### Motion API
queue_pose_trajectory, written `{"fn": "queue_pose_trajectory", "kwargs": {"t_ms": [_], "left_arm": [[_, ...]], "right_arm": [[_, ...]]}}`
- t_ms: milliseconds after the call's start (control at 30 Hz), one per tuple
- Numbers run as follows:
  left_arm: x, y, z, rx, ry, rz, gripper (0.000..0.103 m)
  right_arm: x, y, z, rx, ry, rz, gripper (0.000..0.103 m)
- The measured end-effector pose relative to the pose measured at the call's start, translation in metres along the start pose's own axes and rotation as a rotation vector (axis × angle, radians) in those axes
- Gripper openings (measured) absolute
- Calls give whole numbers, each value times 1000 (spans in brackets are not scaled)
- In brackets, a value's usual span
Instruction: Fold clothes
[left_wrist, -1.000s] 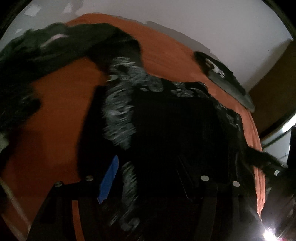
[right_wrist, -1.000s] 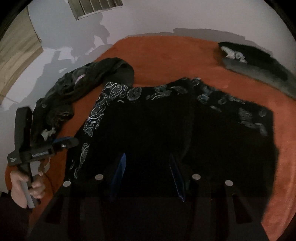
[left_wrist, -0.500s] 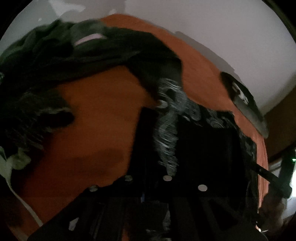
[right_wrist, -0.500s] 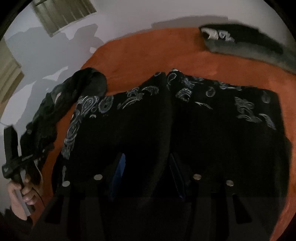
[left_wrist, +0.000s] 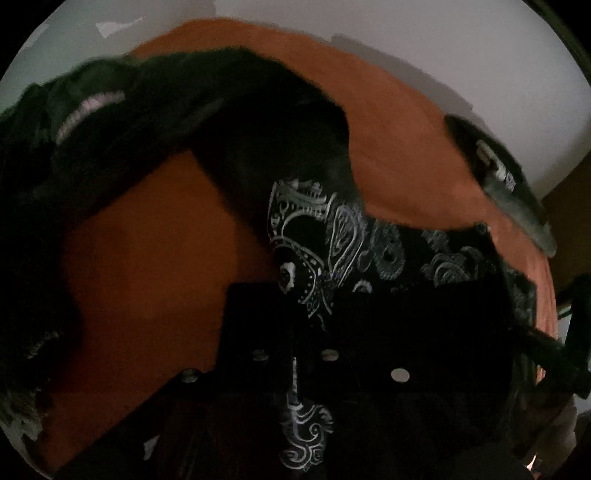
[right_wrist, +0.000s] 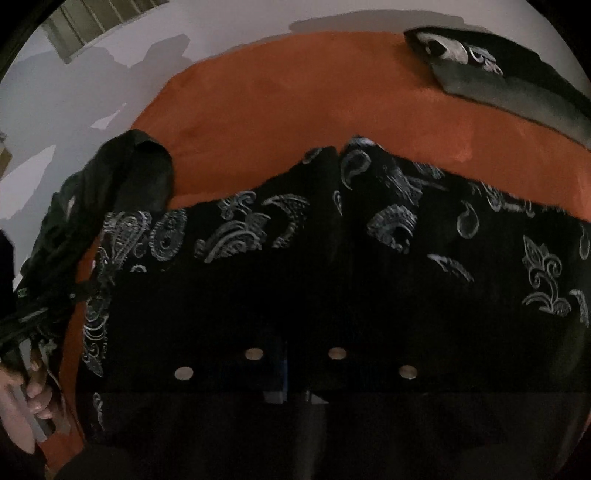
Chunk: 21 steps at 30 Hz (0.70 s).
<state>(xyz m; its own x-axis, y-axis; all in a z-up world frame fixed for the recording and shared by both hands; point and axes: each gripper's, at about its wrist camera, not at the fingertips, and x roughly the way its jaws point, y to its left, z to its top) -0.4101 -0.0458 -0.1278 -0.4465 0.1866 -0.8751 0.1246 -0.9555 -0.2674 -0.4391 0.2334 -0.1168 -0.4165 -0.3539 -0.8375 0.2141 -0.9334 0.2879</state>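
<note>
Right wrist view: both tongs are seen pressed together on the near edge of the black paisley garment, spread on the orange bed with one folded piece beyond, a heap unfolded.

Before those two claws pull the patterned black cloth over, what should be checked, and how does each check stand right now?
1. Left claw shut on the patterned garment: ok, fingers together with cloth between.
2. Right claw gripping the same garment: cannot tell; fingers look closed, cloth too dark.
3. Garment lying flat on the orange surface: ok.
4. Dark clothes pile clear of the garment: not ok, it touches the corner.
5. Folded item out of the way: ok.
</note>
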Motion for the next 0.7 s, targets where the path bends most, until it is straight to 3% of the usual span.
{"fn": "queue_pose_trajectory", "kwargs": {"t_ms": [233,333,367,433,533,600,700], "left_arm": [[-15,32,-3,-45,29,-20,2],[-22,45,-5,-64,41,-28,2],[-24,50,-5,-71,45,-31,3],[-28,59,-6,-84,53,-36,4],[-52,57,-20,-61,11,15,4],[-64,42,-34,-7,4,-26,4],[-56,2,-39,94,45,-65,5]], "right_arm": [[2,-3,1,-3,31,19,7],[4,-3,0,42,75,27,36],[0,-2,-1,48,72,18,38],[-20,4,-5,32,21,-8,39],[-49,11,-16,19,-50,-20,39],[-67,8,-29,14,-77,18,39],[-72,0,-35,9,-74,10,39]]}}
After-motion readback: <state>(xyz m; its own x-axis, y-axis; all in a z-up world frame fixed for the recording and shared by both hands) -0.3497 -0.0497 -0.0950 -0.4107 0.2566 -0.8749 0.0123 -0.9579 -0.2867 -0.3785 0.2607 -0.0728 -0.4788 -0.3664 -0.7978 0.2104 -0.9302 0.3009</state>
